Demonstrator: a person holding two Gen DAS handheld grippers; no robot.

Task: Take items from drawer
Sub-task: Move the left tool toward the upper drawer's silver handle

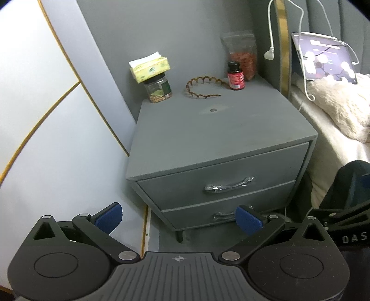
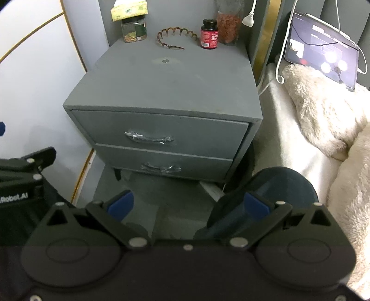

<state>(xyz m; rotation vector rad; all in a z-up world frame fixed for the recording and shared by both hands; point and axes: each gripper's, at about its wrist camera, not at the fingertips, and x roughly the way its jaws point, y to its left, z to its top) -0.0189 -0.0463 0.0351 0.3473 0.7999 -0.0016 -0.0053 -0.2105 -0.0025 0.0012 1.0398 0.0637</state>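
Two stacked drawers, both fully shut, in a matte grey two-drawer wooden nightstand [image 2: 161, 92]. Upper grey drawer front [image 2: 159, 129] just under the nightstand top, lower grey drawer front [image 2: 166, 162] beneath it, above short dark legs. Each with a slim curved metal handle wrapped in crinkled clear film: upper handle [image 2: 149, 138], lower handle [image 2: 161, 167]. Contents hidden.

Left claw [image 1: 179, 218] spread wide, holding nothing, well short of the nightstand front. Right claw [image 2: 188, 206] likewise spread and empty, low in front of the nightstand.

Likely trouble: film-covered handles probably slippery, so a pinch may slide off mid-pull. A skewed tug may jam the drawer or shift the whole nightstand. A jolt may topple things at the back of the nightstand top: red-labelled dark pill bottle [image 2: 209, 34], yellow tissue box [image 2: 128, 9] balanced on a clear lidded jar [image 2: 134, 30], clear pouch of red contents [image 2: 227, 25], brown scalloped headband [image 2: 175, 37].
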